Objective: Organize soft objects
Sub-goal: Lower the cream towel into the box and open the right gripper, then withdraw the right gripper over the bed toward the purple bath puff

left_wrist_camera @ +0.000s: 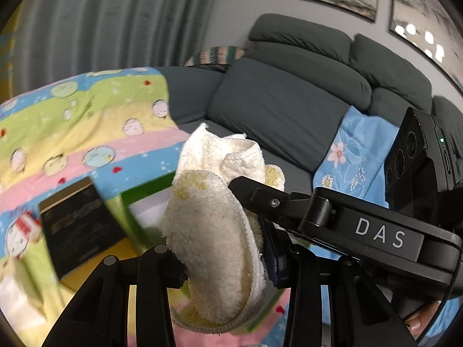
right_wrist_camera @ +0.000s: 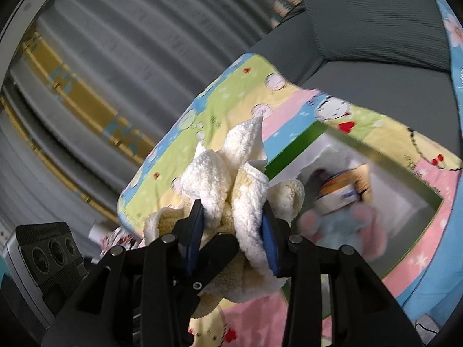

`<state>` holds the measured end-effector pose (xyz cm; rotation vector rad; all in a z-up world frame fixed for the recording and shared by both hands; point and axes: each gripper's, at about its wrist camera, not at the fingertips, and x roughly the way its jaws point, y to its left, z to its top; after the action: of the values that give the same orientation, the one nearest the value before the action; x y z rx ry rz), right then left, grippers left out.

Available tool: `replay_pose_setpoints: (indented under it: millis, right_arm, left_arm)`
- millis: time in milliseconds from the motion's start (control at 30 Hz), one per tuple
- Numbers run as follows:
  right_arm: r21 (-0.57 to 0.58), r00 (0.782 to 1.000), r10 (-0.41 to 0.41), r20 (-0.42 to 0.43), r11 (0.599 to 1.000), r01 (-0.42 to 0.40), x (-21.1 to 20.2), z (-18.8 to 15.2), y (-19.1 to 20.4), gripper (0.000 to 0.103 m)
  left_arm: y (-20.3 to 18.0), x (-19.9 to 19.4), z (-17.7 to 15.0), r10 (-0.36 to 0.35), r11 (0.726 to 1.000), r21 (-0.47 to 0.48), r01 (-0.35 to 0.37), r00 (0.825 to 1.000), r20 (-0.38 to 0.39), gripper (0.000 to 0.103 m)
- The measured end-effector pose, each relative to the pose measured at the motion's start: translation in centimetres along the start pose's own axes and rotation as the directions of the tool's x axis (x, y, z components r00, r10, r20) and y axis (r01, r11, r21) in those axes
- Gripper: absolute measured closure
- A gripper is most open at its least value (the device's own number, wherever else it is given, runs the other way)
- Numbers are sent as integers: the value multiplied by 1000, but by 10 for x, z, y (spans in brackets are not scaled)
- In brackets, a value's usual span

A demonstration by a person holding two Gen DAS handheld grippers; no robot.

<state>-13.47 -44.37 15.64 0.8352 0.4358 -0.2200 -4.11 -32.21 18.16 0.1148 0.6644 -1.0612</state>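
Towel (left_wrist_camera: pixel 214 248), cream terry with yellow patches, hangs bunched in the air above the striped cartoon-print blanket (left_wrist_camera: pixel 72 121); I have both grippers clamped on it, left gripper (left_wrist_camera: pixel 222 263) and right gripper (right_wrist_camera: pixel 231 231). White letters "DAS" (left_wrist_camera: pixel 379 234) read clearly on the right gripper's body. Print on the black box (left_wrist_camera: pixel 78 225) is too blurred to read.

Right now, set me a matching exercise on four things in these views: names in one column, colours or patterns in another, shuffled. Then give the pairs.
Things:
1. towel
2. sofa
3. box rim
4. curtain

Descriptions:
A. dark grey cushions
B. green
C. cream and fluffy, clamped by the left gripper and the right gripper
D. pale grey, hanging in folds

Pairs: 1-C, 2-A, 3-B, 4-D
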Motion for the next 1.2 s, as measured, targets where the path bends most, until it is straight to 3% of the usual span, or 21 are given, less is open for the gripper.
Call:
replay_pose_setpoints:
  millis: [167,233,367,467,533,567,633,733,833,967,1033,1200]
  right_arm:
    - [61,995,-84,46,995,81,6,3,-28,65]
    - [100,984,-164,62,982,158,7,3,-40,65]
    - [121,968,-247,45,963,240,18,4,-56,65]
    - [138,964,-264,26,956,258,22,4,-65,66]
    - [143,957,-291,20,948,285,19,3,-66,60]
    - [145,954,-299,28,945,292,17,3,-66,51]
    - [142,954,-296,56,948,286,9,2,-61,33]
    - [115,958,-272,91,958,261,-2,-1,-53,22]
    - [95,960,-234,154,971,221,-21,-6,-42,7]
    - [33,952,-235,194,972,234,-44,-13,-19,5]
    - [21,945,-260,201,965,261,-50,-19,-12,3]
    - [-35,942,-285,177,955,295,-55,-41,12,1]
  left_arm:
    - [3,41,-4,-73,997,-15,72,997,-40,62]
    - [5,56,-6,-93,995,-40,90,993,-69,62]
    - [3,75,-13,-49,998,-43,44,994,-101,62]
    - [1,78,-17,-35,999,-33,31,992,-123,62]
    - [2,73,-19,-35,999,-38,30,991,-126,57]
    - [4,68,-20,-41,998,-47,35,992,-122,54]
    - [8,61,-20,-39,998,-62,32,991,-125,34]
    - [15,42,-21,-33,996,-87,22,992,-121,22]
    - [26,12,-23,-5,996,-89,-6,992,-124,18]
    - [50,-35,-28,25,989,-141,-36,996,-81,16]
    - [64,-59,-31,35,983,-179,-44,998,-56,9]
    - [98,-117,-49,82,963,-258,-78,997,5,5]
